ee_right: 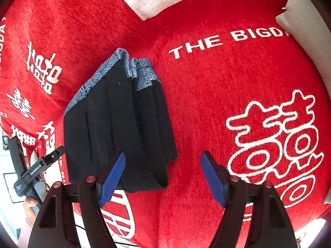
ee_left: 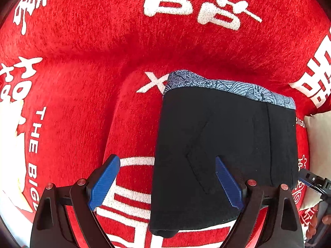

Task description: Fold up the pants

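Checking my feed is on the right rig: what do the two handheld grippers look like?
Both the left gripper and the right gripper have black, curved arms with cut-out slots, red round rivets at the joints, and ribbed blue pads as fingertips. Seen from the right wrist view, the left one's black body carries small white lettering. No cables are clearly visible.

Left claw [ee_left: 166,180] points steeply down, jaws wide apart, nothing gripped. Right claw [ee_right: 162,177] likewise, jaws apart, empty; its fingertips [ee_right: 213,177] toward 12 o'clock.

The folded black pants [ee_right: 118,128], blue patterned waistband away from the camera, lie on a red cover [ee_right: 206,95] with white lettering. The right gripper [ee_right: 163,177] hangs spread above the cover, its left pad over the pants' near edge, nothing clamped.
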Action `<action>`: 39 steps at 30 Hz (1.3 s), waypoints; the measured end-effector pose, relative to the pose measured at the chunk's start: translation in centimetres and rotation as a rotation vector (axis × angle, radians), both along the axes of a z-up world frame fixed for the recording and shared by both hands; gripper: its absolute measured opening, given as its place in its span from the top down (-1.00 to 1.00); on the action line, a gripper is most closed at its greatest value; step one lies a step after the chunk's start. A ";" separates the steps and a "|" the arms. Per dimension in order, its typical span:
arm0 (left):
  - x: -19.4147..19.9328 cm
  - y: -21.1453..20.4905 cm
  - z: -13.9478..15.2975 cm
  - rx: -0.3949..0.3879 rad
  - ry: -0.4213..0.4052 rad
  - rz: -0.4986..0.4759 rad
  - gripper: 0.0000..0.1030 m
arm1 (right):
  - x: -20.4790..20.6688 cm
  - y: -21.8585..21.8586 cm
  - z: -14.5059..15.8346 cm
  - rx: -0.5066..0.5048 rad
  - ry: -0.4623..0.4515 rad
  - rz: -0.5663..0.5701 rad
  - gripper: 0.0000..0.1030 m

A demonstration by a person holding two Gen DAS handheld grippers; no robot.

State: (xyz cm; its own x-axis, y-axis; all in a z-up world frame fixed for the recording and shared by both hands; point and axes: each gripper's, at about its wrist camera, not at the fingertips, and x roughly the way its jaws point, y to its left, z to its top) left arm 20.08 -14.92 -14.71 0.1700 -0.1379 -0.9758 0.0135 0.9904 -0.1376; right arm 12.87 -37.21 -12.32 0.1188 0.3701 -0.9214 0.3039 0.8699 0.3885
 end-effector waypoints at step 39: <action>4.8 -0.2 -6.1 -0.368 0.199 -0.184 -0.81 | 6.7 0.4 -6.6 0.376 0.017 0.203 -0.52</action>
State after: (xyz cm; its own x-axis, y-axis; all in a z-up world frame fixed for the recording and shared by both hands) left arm 24.93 -15.16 -20.85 -0.0754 -0.4922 -0.8672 0.1223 0.8586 -0.4979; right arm 19.59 -36.79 -18.93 -0.0046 0.6949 -0.7191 0.1503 0.7114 0.6865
